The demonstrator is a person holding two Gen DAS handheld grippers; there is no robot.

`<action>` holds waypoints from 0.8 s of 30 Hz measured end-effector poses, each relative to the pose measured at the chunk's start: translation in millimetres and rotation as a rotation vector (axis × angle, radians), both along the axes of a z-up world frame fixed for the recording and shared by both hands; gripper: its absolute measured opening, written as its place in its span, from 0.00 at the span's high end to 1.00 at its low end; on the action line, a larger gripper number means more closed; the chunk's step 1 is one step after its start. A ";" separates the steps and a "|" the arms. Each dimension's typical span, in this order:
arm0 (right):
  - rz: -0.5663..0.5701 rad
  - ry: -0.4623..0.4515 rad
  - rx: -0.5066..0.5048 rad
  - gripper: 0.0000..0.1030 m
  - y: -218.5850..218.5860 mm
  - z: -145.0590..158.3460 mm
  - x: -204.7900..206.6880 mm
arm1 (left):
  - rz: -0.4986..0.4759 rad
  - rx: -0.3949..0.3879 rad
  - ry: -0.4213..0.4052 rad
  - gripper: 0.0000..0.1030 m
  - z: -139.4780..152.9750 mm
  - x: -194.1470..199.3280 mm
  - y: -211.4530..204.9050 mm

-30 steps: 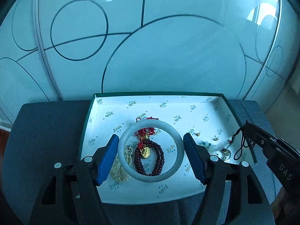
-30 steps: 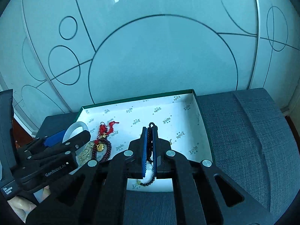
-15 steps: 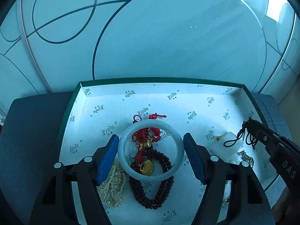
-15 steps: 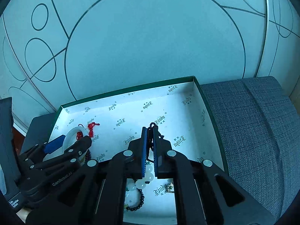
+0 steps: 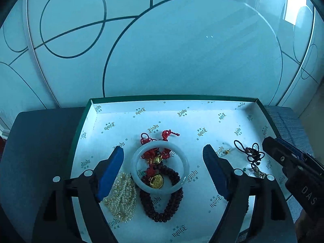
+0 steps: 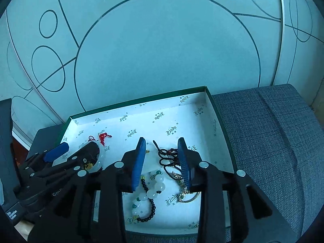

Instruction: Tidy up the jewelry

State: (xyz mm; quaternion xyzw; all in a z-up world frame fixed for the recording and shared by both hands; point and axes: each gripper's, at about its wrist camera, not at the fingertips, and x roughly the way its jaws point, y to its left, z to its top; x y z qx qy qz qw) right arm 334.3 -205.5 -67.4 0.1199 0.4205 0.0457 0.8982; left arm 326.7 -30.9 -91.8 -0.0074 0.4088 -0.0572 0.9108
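Note:
A green-rimmed box (image 5: 174, 96) with white printed lining holds the jewelry. A pale jade bangle (image 5: 183, 162) lies on a dark red bead bracelet (image 5: 162, 212) and a red cord with gold pendants (image 5: 156, 179), beside a pearl strand (image 5: 121, 196). My left gripper (image 5: 163, 162) straddles the bangle; its jaws are opening and the pads stand clear of it. My right gripper (image 6: 162, 158) is opening too. A black cord necklace (image 6: 168, 156) with white beads (image 6: 156, 186) lies loose in the box between its pads, next to a gold chain (image 6: 186, 196).
The box (image 6: 227, 139) sits on a grey fabric cushion (image 6: 273, 141) against a frosted glass panel (image 5: 182, 50) with circle lines. A small gold earring (image 5: 226, 151) lies on the lining. The right gripper (image 5: 273, 141) stands over the box's right end, the left gripper (image 6: 78, 148) over its left.
Both grippers sank towards the box. The left jaws widened and let go of the bangle. The right jaws opened and the black cord necklace dropped onto the lining.

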 end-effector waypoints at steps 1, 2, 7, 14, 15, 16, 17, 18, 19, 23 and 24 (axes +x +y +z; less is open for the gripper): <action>0.002 -0.001 -0.001 0.68 0.0 2.5 -3.1 | 0.004 -0.003 -0.001 0.23 1.8 -2.1 0.6; 0.003 -0.004 -0.003 0.67 -0.8 5.0 -6.2 | 0.005 -0.006 -0.002 0.23 4.4 -5.9 1.5; 0.012 -0.027 -0.027 0.62 0.0 22.3 -28.9 | 0.015 -0.008 -0.028 0.23 18.8 -30.0 4.0; 0.017 -0.032 -0.027 0.60 5.1 45.3 -68.9 | 0.044 -0.012 -0.055 0.22 38.4 -69.9 8.1; 0.019 -0.035 -0.030 0.60 6.3 48.1 -74.1 | 0.049 -0.010 -0.060 0.22 42.9 -77.3 9.9; 0.021 -0.039 -0.032 0.60 7.6 50.8 -78.5 | 0.052 -0.010 -0.065 0.21 46.6 -84.1 11.2; 0.021 -0.043 -0.031 0.60 8.1 54.4 -84.7 | 0.054 -0.011 -0.067 0.21 48.9 -89.3 12.5; 0.018 -0.047 -0.029 0.59 8.3 58.3 -90.7 | 0.057 -0.013 -0.071 0.21 52.5 -96.4 13.9; 0.019 -0.050 -0.028 0.59 8.5 61.0 -94.8 | 0.060 -0.011 -0.075 0.21 55.7 -103.8 15.0; 0.029 -0.089 -0.047 0.58 14.3 76.7 -114.5 | 0.071 -0.001 -0.102 0.19 64.9 -126.5 17.7; 0.031 -0.099 -0.056 0.57 16.4 79.6 -118.2 | 0.074 0.002 -0.103 0.19 66.2 -129.5 18.8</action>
